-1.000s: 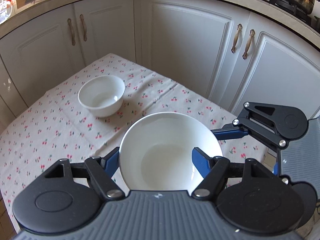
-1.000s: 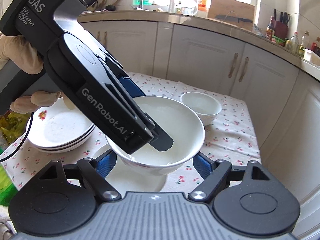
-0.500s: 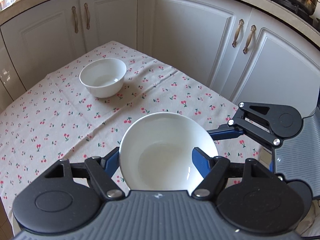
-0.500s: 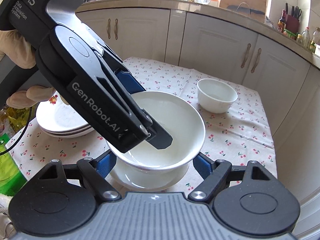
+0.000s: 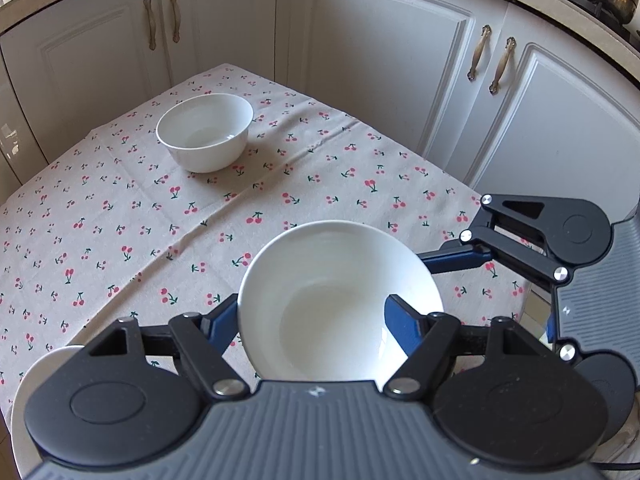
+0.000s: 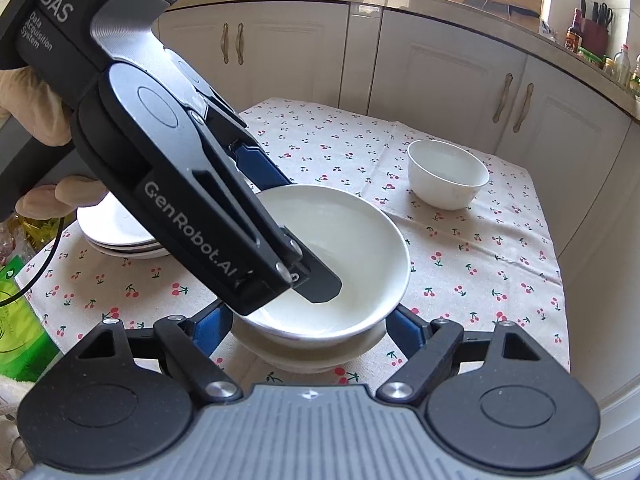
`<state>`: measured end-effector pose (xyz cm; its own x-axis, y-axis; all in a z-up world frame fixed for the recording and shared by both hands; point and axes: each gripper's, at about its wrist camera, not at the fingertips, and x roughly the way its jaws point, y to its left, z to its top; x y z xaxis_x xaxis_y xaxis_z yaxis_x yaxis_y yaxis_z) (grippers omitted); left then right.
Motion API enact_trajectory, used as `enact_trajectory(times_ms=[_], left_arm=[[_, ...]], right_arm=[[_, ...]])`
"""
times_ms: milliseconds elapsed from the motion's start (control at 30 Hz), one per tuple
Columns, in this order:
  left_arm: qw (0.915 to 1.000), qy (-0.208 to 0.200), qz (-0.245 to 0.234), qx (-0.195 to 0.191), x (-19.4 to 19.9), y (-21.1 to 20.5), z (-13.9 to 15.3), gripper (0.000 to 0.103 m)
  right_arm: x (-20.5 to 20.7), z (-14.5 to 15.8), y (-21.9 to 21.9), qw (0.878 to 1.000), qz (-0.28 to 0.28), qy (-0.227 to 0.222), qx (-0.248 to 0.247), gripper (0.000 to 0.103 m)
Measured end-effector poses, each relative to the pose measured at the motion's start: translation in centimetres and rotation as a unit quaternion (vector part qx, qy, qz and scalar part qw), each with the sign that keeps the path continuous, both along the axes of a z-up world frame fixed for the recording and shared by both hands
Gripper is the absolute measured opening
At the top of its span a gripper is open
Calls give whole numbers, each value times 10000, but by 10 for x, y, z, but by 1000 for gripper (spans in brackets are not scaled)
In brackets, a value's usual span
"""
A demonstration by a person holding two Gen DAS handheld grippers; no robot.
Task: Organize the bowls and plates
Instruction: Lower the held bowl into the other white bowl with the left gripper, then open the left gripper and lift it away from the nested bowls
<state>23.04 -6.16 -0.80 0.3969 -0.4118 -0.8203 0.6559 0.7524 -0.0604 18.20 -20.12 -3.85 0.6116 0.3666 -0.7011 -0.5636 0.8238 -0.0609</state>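
A wide white bowl point(image 5: 340, 300) hangs low in my left gripper point(image 5: 312, 320), which is shut on it: one finger point(image 6: 318, 284) reaches inside and the other stands outside the far rim. In the right wrist view this bowl point(image 6: 352, 240) rests inside a second white bowl point(image 6: 312, 356) on the tablecloth. My right gripper point(image 6: 310, 328) flanks that lower bowl, with both blue pads against its sides. One of its fingers point(image 5: 460, 260) shows beside the upper bowl in the left wrist view, where the lower bowl is hidden.
A smaller white bowl point(image 5: 206, 132) stands alone at the far end of the cherry-print tablecloth point(image 6: 480, 260). Stacked white plates point(image 6: 116, 236) sit at the left, behind a gloved hand point(image 6: 36, 120). A green packet point(image 6: 16, 320) lies at the left edge. White cabinets point(image 5: 380, 60) surround the table.
My left gripper has sunk with the wide bowl, which hung above the lower bowl and now rests in it. The right gripper stays around the lower bowl.
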Motion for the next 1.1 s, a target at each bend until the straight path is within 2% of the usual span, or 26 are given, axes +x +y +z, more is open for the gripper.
enact_trajectory(times_ms=[633,1000,1067,1100], left_arm=[[9999,111,12,-76,2,4,-9,75],[9998,123,20,141,4,-4,-10,75],[9998,121,16,147,3,-4,-9,77],[9998,108,17,142,3,-4,-8,77]], right_arm=[[-1,-3,1,9999,-70,-10,74,91],[-8,-6,2,9997,-127,-202,71,93],[-8,-6,1,9997,-106,-194,93,96],[-9,-5,1,9997,-84,-204,109,102]])
